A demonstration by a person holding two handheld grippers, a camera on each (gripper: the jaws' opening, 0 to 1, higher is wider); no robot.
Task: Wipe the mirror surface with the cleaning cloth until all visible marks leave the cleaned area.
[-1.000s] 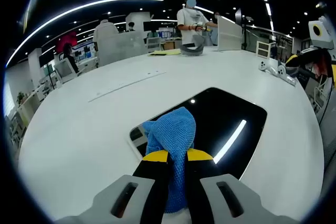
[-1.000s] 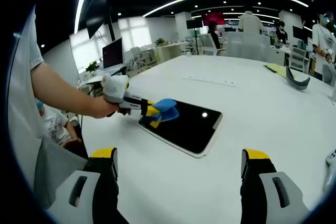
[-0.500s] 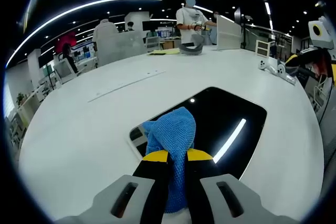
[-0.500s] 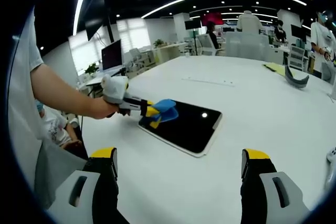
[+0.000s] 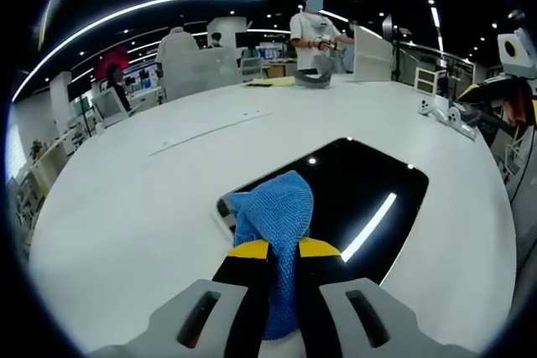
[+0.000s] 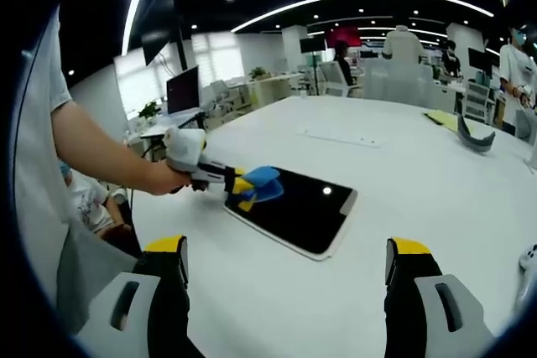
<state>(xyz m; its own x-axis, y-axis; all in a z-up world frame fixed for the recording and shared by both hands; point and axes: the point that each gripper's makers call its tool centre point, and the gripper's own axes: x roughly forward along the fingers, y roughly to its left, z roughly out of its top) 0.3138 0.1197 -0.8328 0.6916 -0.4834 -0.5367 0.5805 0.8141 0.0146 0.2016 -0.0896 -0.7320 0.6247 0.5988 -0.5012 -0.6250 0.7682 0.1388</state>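
A dark rectangular mirror (image 5: 352, 199) (image 6: 302, 211) with a white rim lies flat on the white table (image 5: 126, 199). My left gripper (image 5: 284, 251) (image 6: 241, 187) is shut on a blue cleaning cloth (image 5: 273, 215) (image 6: 260, 180), which rests on the mirror's near corner. The glass reflects ceiling lights; no marks are discernible on it. My right gripper (image 6: 285, 262) stands open, well short of the mirror, with nothing between its yellow-tipped fingers (image 6: 168, 249).
A person's bare arm (image 6: 101, 157) holds the left gripper. A grey curved object (image 5: 310, 80) and a yellow sheet (image 5: 273, 82) lie at the table's far side, where a person (image 5: 312, 35) stands. White devices (image 5: 445, 111) sit on the table at the right.
Both views have shifted slightly. The left gripper and cloth sit a little further onto the mirror's corner. The right gripper has stayed open.
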